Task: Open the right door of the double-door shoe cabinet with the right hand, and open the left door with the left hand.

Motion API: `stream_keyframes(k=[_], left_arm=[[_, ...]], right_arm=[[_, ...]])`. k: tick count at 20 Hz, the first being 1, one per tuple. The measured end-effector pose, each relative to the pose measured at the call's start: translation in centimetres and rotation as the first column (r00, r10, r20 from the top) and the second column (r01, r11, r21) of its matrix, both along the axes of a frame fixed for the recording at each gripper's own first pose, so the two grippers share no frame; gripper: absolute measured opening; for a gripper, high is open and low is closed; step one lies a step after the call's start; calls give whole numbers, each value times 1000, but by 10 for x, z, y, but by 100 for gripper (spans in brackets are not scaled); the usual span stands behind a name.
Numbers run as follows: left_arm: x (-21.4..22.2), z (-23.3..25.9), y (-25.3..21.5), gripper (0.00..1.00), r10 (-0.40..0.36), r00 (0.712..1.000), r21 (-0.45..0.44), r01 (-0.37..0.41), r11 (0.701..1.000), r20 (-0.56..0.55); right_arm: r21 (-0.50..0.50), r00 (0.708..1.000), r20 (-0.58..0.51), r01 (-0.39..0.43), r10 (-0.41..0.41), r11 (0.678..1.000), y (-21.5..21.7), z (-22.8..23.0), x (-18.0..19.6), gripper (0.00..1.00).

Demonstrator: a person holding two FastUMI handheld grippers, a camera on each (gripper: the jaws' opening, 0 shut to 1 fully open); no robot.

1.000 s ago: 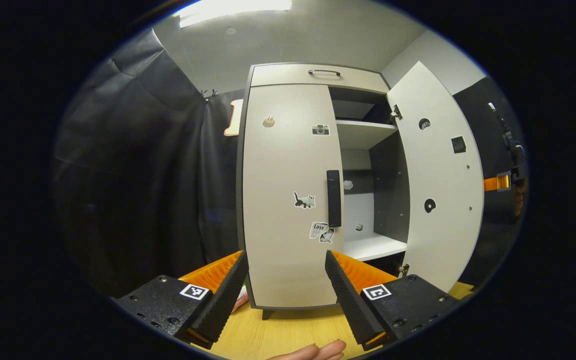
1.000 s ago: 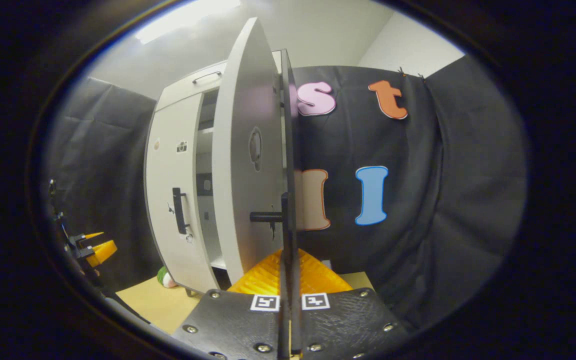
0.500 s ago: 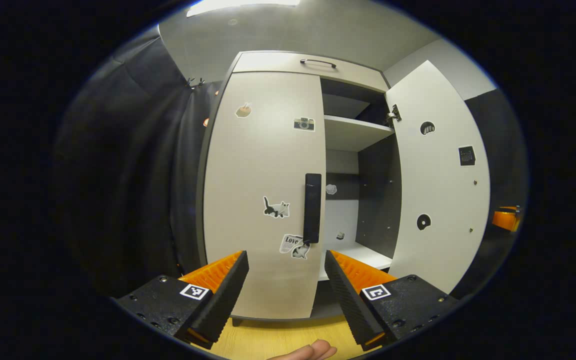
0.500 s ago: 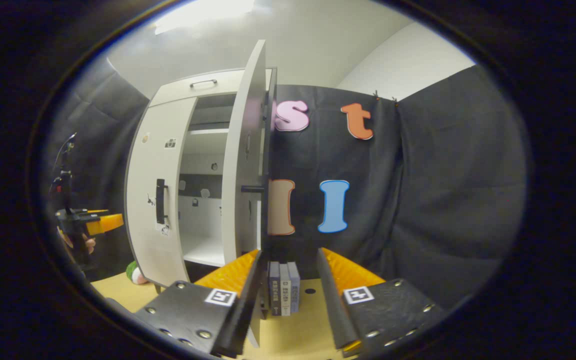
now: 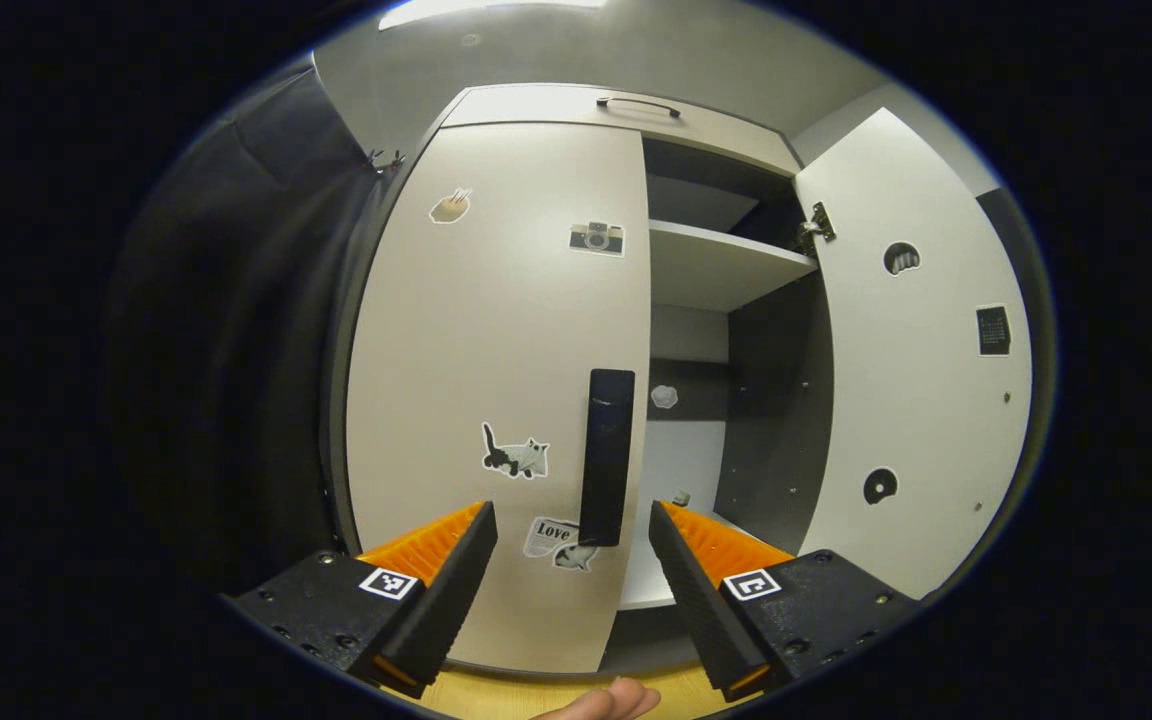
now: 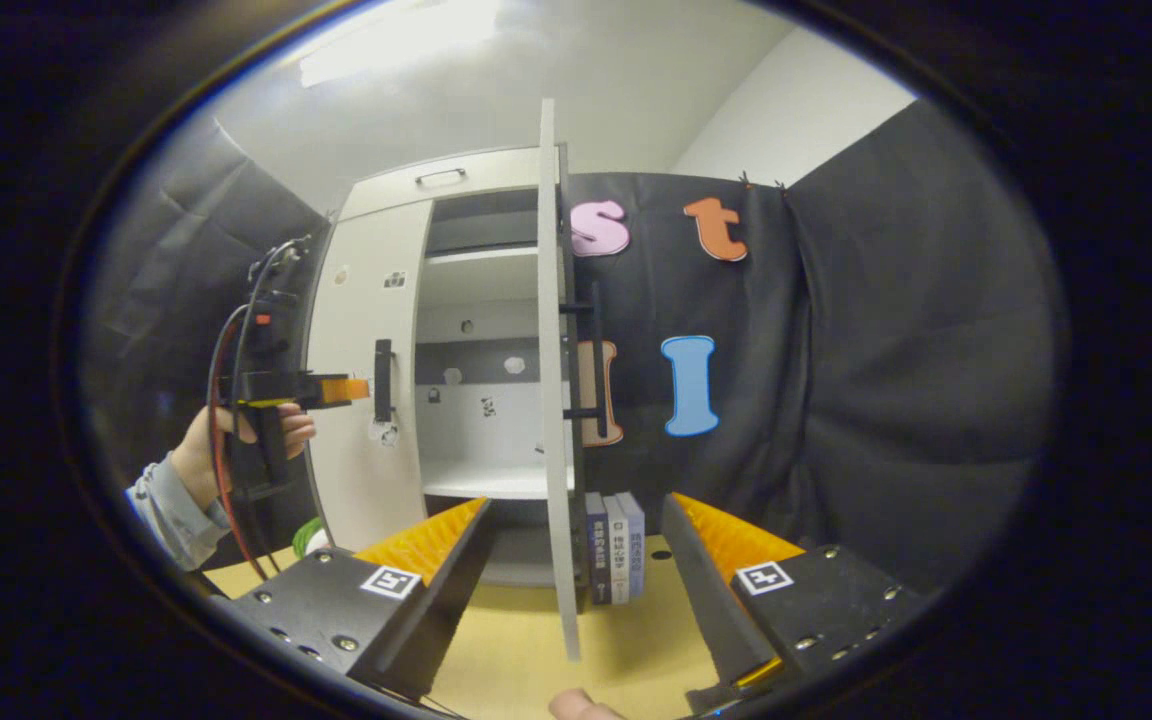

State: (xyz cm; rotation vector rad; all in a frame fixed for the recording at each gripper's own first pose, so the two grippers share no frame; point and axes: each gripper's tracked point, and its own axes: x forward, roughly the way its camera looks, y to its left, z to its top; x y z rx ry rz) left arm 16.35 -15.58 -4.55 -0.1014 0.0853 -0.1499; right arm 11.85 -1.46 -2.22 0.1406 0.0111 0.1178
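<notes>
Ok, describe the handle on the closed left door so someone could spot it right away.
Find the tall pale grey double-door shoe cabinet, whose right door stands swung open. On the closed left door, look at the edge by the open compartment. The handle is the black upright bar, solid and long beside the small cat sticker.

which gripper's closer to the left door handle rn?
Left. The left gripper is open right in front of the left door handle, its fingers either side of the handle's lower end. The right gripper sits open further back, by the open right door's edge.
</notes>
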Motion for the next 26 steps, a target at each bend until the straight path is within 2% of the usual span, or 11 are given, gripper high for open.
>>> stream_keyframes(k=[2, 3, 4, 6, 8, 11, 12, 13, 16, 22, 26], left_arm=[[16, 0, -1, 95, 12, 1000, 10, -12, 1000, 0], [25, 0, -2, 91, 12, 1000, 12, -12, 1000, -1], [33, -1, -2, 95, 18, 1000, 13, -18, 1000, -4], [45, -3, -3, 95, 21, 1000, 18, -21, 1000, -15], [57, -2, -13, 94, -21, 1000, 11, 21, 1000, -10], [71, -12, -17, 80, -42, 999, 74, 44, 996, -31], [65, -9, -16, 70, -38, 999, 83, 39, 996, -12], [73, -5, -25, 71, -69, 998, 78, 69, 995, 0], [75, -9, -31, 33, -85, 996, 77, 85, 993, -5], [69, -13, -29, 24, -55, 997, 77, 60, 995, -55], [58, -12, -25, 24, -37, 997, 75, 42, 996, -67]], right_arm=[[14, 1000, -13, 0, 1, 1000, 8, -8, -7, 99], [14, 1000, -16, -13, 13, 1000, 13, -11, -13, 100], [17, 1000, -12, -24, 24, 1000, 17, -12, -18, 99], [25, 999, -7, -52, 52, 998, 30, -15, -26, 98], [31, 998, -8, -69, 69, 997, 39, -21, -33, 97], [30, 996, -22, -91, 92, 995, 52, -30, -42, 98], [31, 994, -28, -101, 102, 994, 57, -32, -42, 98], [29, 993, -32, -110, 111, 993, 62, -35, -45, 100], [23, 994, -45, -101, 102, 995, 61, -40, -47, 100], [54, 997, -72, -27, 31, 998, 47, -45, -42, 100], [50, 997, -74, -32, 36, 998, 51, -44, -39, 100]])
